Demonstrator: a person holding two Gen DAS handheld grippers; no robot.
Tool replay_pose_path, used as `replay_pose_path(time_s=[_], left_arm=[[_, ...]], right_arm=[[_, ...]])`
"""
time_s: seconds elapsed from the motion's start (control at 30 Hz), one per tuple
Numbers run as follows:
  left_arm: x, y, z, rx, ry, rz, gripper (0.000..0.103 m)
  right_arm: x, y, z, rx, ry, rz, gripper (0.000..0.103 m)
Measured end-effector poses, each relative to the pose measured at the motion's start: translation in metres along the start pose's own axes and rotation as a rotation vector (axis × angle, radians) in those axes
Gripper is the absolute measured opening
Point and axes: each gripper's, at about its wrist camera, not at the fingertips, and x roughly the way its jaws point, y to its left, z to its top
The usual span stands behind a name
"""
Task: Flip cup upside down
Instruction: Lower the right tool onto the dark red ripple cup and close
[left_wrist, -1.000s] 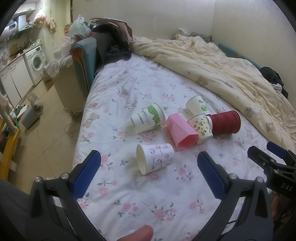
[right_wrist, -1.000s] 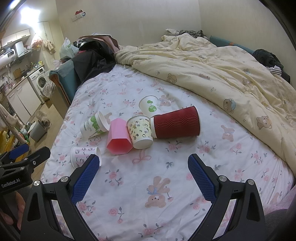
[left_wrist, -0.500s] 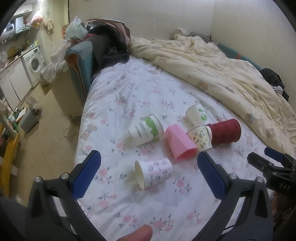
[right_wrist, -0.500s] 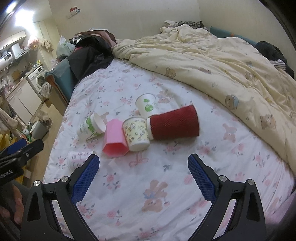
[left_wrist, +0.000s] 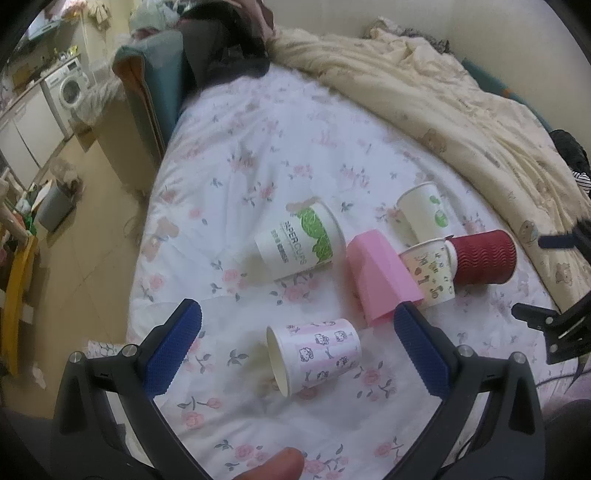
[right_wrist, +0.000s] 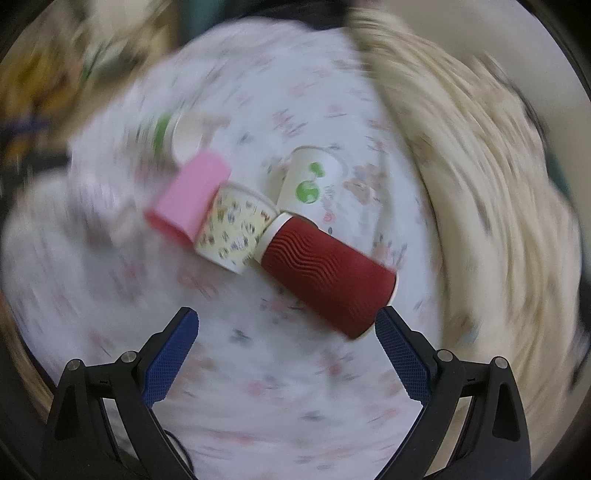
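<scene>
Several paper cups lie on their sides on the floral bed sheet (left_wrist: 258, 155). A white cup with pink cat prints (left_wrist: 314, 354) lies between the open fingers of my left gripper (left_wrist: 295, 350). Beyond it lie a green-leaf cup (left_wrist: 299, 243), a pink cup (left_wrist: 380, 277), a small patterned cup (left_wrist: 432, 271), a dark red ribbed cup (left_wrist: 484, 256) and a white cup with a green logo (left_wrist: 424, 210). My right gripper (right_wrist: 288, 350) is open and empty, with the red ribbed cup (right_wrist: 328, 277) just ahead of its right finger. The right wrist view is motion-blurred.
A cream quilt (left_wrist: 443, 99) covers the bed's right side. The bed edge drops to the floor on the left, where a washing machine (left_wrist: 70, 88) and a bin (left_wrist: 55, 206) stand. Dark clothes (left_wrist: 221, 40) are piled at the head of the bed.
Both grippers have moved in toward the cups. The cat-print cup now lies between my left fingers. My right gripper has tilted and closed on the red cup. Both stay open.
</scene>
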Motion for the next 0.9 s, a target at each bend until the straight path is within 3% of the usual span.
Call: replay_pose_path(time_s=[0.13,0.37,0.63,0.73,0.9], left_arm=[[0.011,0.0,-0.001,0.003,0.041,-0.01,0.103],[0.022,0.002,-0.001,0.005,0.063,0.018,0.103],[0.031,0.008,0.0,-0.015,0.094,0.005,0.103],[0.03,0.006,-0.001,-0.009,0.094,-0.001,0.103],[0.028,0.005,-0.001,-0.002,0.08,0.002,0.103]], right_arm=[[0.034,0.005,0.016,-0.254,0.123,-0.09,0.099],[0.088,0.006,0.032,-0.5,0.272,-0.144,0.099],[0.125,0.006,0.034,-0.563,0.328,-0.123,0.097],[0.132,0.01,0.035,-0.568,0.329,-0.137,0.083],[0.129,0.008,0.039,-0.53,0.335,-0.107,0.08]])
